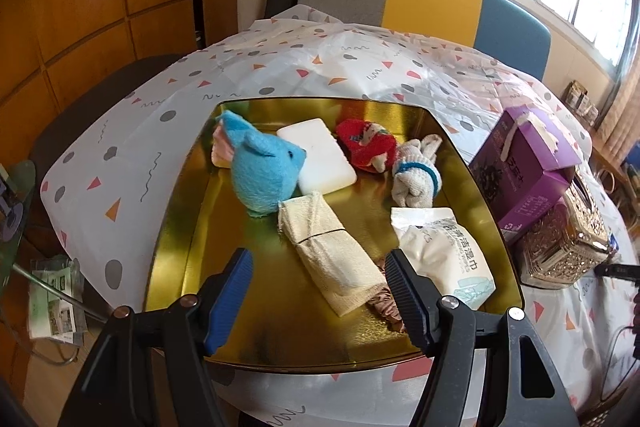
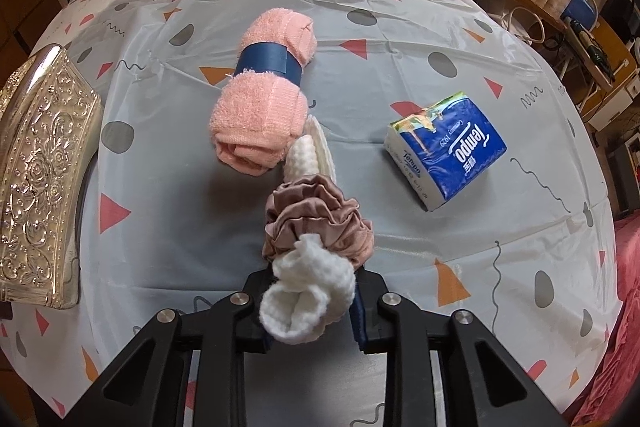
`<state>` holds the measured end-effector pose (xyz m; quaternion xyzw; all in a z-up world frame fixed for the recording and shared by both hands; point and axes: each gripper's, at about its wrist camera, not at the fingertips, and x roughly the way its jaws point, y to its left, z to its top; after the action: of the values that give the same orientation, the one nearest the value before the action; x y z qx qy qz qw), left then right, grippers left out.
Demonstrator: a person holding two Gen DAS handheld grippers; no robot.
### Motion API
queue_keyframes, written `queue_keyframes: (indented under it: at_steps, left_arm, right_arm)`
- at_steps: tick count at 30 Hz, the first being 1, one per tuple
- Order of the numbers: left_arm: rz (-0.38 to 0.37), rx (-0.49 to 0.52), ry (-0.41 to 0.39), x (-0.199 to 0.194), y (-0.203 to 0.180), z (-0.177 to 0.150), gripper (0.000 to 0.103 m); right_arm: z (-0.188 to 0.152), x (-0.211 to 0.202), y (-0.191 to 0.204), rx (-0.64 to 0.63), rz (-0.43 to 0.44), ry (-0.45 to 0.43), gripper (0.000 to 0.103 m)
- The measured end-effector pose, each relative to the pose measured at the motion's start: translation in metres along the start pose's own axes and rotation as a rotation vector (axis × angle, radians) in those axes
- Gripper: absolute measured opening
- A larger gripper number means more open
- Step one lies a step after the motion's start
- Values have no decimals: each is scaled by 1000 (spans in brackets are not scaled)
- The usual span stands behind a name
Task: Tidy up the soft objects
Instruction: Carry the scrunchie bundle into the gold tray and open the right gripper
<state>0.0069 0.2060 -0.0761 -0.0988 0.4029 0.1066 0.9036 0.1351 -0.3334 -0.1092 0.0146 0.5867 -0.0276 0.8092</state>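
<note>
Left wrist view: one gold metal tray [image 1: 180,227] at frame centre holds seven soft items: one blue plush toy [image 1: 262,173], one white foam block [image 1: 318,155], one red knitted bundle [image 1: 366,147], one grey rolled sock [image 1: 416,175], one cream folded cloth [image 1: 328,251], one white wet-wipe pack [image 1: 440,259], one mauve scrunchie [image 1: 384,307]. The left gripper [image 1: 320,291] stands spread above the tray, empty.

Right wrist view: the right gripper [image 2: 312,311], at lower centre, pinches one white waffle cloth wrapped in a mauve scrunchie [image 2: 316,255]. One pink rolled towel [image 2: 264,99] and one blue tissue packet [image 2: 448,155] lie on the tablecloth [image 2: 400,67].
</note>
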Motion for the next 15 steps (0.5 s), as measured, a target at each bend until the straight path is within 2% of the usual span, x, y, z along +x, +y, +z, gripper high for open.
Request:
queue_keyframes:
  at_steps: [5,8,15]
  left_arm:
    - [20,-35,-24,-4,21,5,69]
    - [36,-74,-28,-5,38,6,69]
    - [64,-127,-23,-4,62,3,69]
  right_arm:
    - [1,-17,-9,83,38,-70,27]
    - [2,-30,-10,121,26,-108,27]
    - [30,-106,25,52,47,-304,26]
